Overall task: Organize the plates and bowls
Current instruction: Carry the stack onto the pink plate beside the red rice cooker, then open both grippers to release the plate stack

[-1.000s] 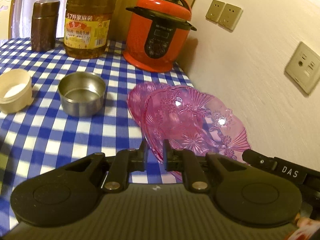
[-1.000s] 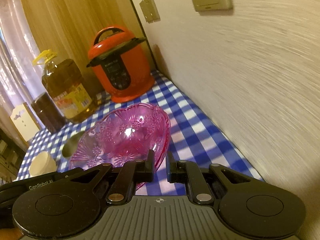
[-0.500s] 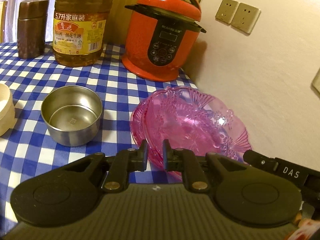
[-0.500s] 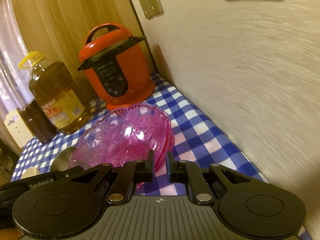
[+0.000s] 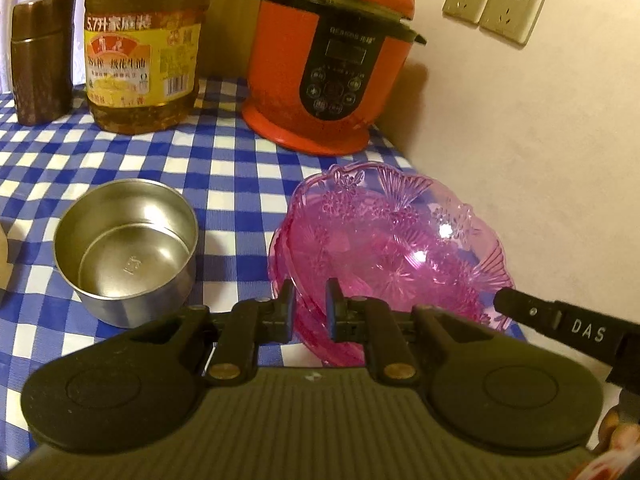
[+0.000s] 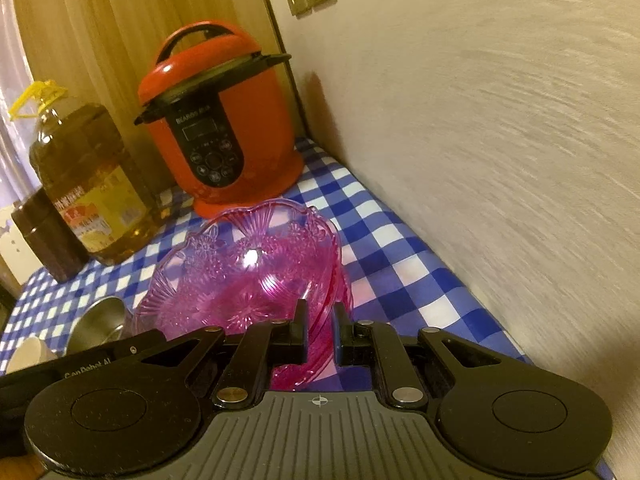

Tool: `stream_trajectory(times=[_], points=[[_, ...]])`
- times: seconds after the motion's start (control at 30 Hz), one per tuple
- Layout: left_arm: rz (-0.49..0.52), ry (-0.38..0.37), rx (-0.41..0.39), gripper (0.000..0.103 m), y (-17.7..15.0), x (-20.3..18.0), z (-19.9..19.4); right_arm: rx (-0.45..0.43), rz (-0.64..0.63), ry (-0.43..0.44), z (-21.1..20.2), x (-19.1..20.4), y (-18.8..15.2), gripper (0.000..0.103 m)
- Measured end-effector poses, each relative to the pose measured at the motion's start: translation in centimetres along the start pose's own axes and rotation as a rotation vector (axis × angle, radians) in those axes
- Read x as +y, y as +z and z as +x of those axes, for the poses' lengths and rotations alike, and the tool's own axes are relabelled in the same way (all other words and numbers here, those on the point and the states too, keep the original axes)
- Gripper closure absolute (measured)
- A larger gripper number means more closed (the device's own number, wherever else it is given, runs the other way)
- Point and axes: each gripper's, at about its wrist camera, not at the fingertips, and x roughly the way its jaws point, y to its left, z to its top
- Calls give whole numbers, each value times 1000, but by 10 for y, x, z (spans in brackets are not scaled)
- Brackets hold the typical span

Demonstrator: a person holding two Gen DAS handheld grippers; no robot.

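Note:
A pink see-through patterned bowl hangs low over the blue-and-white checked tablecloth, with a second pink rim nested just beneath it. My left gripper is shut on its left rim. At the opposite edge, my right gripper is shut on its right rim. Whether the bowl's base touches the cloth I cannot tell. A steel bowl stands empty on the cloth just left of the pink one.
A red pressure cooker stands right behind the pink bowl against the wall corner. Left of it are a large oil bottle and a brown canister. The wall with sockets runs along the right.
Both grippers have carried the pink bowl forward toward the red cooker and lower toward the cloth. The steel bowl now sits nearer on the left, and the cream cup has slipped out of the left view.

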Motion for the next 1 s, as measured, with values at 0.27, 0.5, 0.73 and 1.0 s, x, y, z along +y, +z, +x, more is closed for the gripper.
stream_trajectory(times=[0.27, 0.5, 0.73, 1.0], points=[[40, 20, -7, 89, 0, -3, 4, 38, -10, -15, 15, 0, 0, 92], [60, 31, -11, 89, -1, -5, 4, 53, -13, -19, 17, 0, -1, 91], [79, 41, -10, 81, 0, -7, 7, 61, -19, -32, 19, 1, -1, 90], [56, 49, -30, 65, -1, 0, 5, 19, -16, -32, 15, -1, -1, 52]])
